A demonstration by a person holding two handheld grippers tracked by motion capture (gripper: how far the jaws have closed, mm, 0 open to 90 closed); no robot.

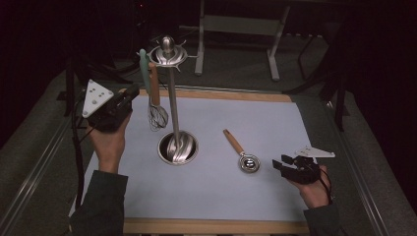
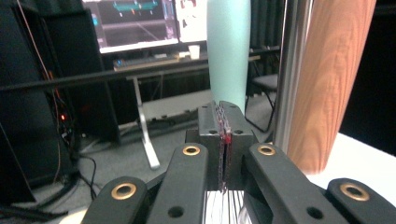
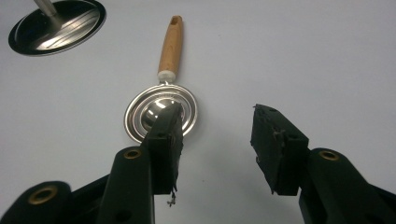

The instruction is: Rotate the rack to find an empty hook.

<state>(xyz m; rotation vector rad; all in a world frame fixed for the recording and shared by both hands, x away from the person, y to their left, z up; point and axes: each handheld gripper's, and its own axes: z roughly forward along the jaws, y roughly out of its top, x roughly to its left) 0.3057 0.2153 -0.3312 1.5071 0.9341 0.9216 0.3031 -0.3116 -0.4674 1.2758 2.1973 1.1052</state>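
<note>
Steel rack [image 1: 173,98] standing mid-mat, whisk [image 1: 156,105] hanging done | left gripper [image 1: 129,93] pinched shut, empty, sitting beside whisk handle | right gripper [image 3: 217,140] gaping wide, holding nothing, hovering by scoop [image 1: 243,153] | scoop lying flat, waiting to be hung.

Mint handle [image 2: 228,49] and wooden handle [image 2: 332,79] both cut off by top edge in left gripper view; their lower ends hidden behind left gripper [image 2: 224,140]. Whisk wires [image 1: 157,117] too fine to count from above. Monitor [image 2: 140,21] text blurred, top cropped. Stand base [image 3: 58,25] clipped at top edge in right gripper view.
</note>
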